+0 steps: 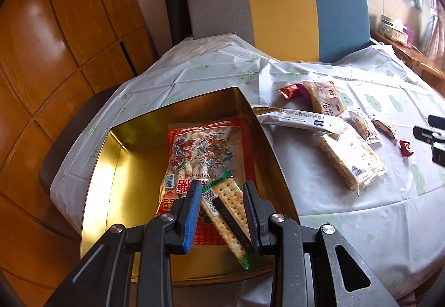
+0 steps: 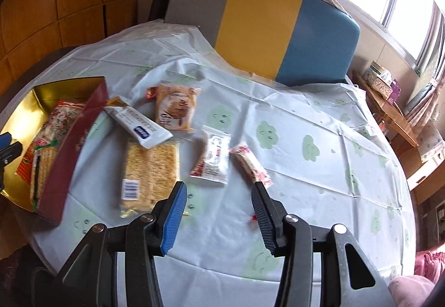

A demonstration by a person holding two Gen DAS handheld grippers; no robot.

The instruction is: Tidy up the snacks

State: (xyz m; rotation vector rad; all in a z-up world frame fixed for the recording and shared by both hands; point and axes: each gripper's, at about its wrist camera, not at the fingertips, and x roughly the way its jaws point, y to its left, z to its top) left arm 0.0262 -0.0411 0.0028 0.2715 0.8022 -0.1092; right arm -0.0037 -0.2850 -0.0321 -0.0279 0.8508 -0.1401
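The left tongs (image 1: 222, 190) gape over the cracker pack (image 1: 228, 212) lying in the tin (image 1: 116, 168); the right tongs (image 2: 218, 193), empty and open, sit nearest the small white packet (image 2: 214, 158), just ahead.

The left wrist view looks steeply down along its jaws from close above the gold tin (image 1: 116, 165), which fills the ground just ahead of and below them; the loose snack packets lie further ahead and to the right of the jaws. The right wrist view sits higher and further back over the counter (image 2: 306, 118), tilted down and forward, with the packets ahead of its jaws and the same tin (image 2: 36, 101) far to their left. Both views face the tricolour chair (image 1: 281, 15) (image 2: 261, 23) and window beyond, and share the tin, the white stick packet (image 1: 303, 119) (image 2: 141, 126) and the rice-cake packet (image 1: 350, 159) (image 2: 150, 170). Each view catches the other gripper at its edge.
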